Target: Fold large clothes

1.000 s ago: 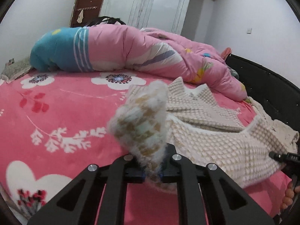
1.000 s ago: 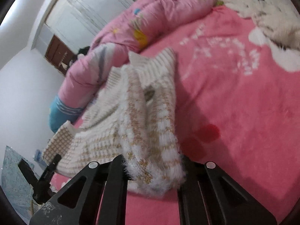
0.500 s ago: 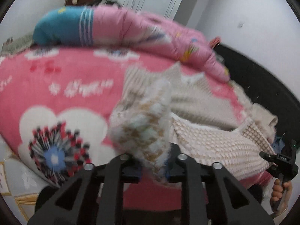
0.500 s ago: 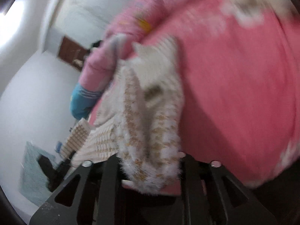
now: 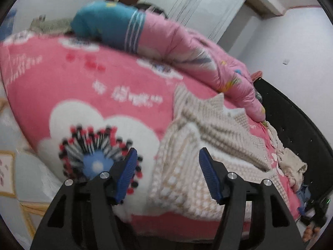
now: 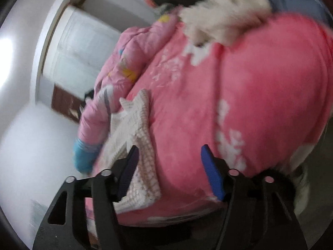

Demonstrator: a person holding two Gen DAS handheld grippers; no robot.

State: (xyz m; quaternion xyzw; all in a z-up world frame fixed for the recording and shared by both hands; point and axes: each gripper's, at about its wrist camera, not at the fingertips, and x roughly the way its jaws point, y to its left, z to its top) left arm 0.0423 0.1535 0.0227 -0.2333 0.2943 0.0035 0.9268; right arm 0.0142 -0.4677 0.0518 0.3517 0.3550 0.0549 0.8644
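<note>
Both spread, empty: left gripper (image 5: 167,173), right gripper (image 6: 168,170) | sweater (image 5: 187,166) flat on bed (image 5: 62,79)

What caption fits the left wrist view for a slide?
Open left gripper hovers over the cream knit sweater lying on the pink floral blanket.

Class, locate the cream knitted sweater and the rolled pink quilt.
cream knitted sweater (image 5: 187,175), left wrist view, checked near edge.
rolled pink quilt (image 5: 183,48), left wrist view, pink middle section.
</note>
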